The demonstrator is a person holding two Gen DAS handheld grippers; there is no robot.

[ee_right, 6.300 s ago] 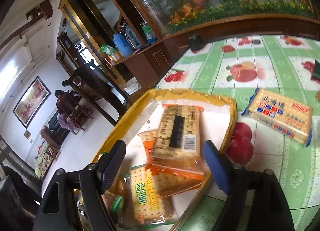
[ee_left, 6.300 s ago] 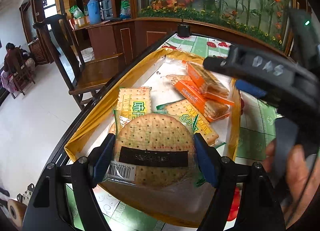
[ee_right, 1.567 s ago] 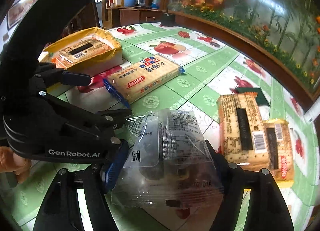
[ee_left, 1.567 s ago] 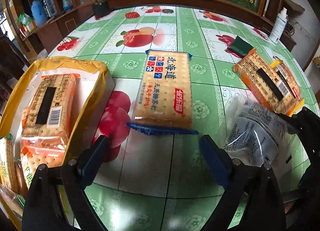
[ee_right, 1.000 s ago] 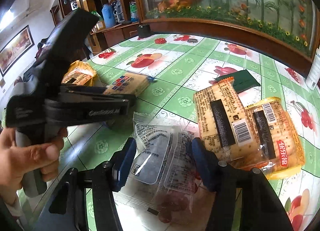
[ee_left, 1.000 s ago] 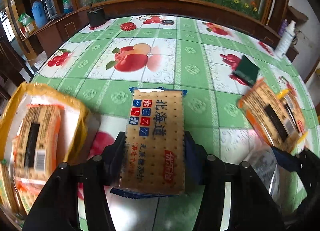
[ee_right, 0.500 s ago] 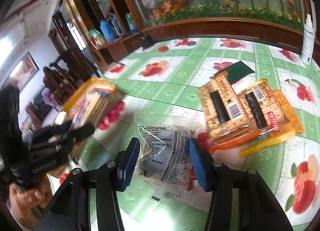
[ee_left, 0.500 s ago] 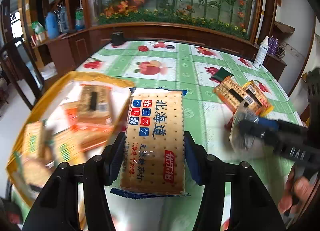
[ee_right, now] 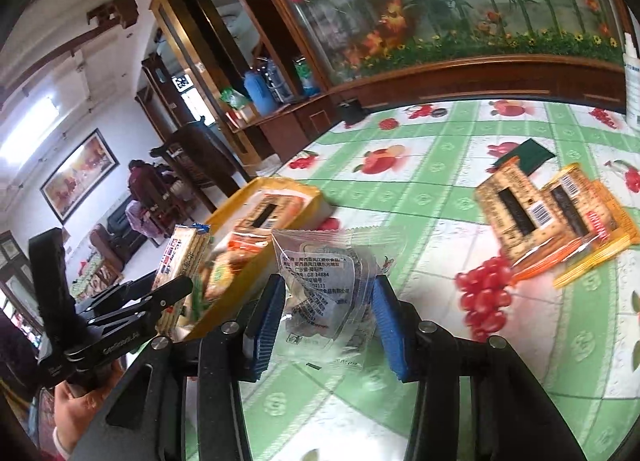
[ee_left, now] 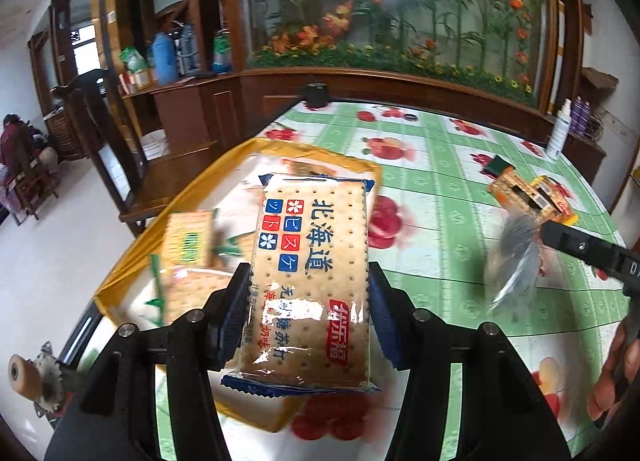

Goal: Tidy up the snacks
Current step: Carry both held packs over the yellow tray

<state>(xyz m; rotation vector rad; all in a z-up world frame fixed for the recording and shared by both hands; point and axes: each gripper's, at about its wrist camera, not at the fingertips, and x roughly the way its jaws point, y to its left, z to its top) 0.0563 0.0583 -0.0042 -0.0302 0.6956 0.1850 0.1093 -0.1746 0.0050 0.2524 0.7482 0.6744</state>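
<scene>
My left gripper [ee_left: 308, 297] clamps one cracker pack [ee_left: 310, 285]; right gripper [ee_right: 328, 321] just closed on one clear packet [ee_right: 324, 281]; two packs [ee_right: 552, 209] on table [ee_right: 440, 189].

Room setting. A glass-fronted flower display [ee_left: 392, 9] in dark wood framing backs the table with its green fruit-print cloth [ee_left: 452, 189]. Left of the display: a wooden sideboard [ee_left: 192, 109], a dark chair [ee_left: 108, 133], a pale floor [ee_left: 60, 257]. Farther left, a framed painting [ee_right: 80, 173] on the white wall.
</scene>
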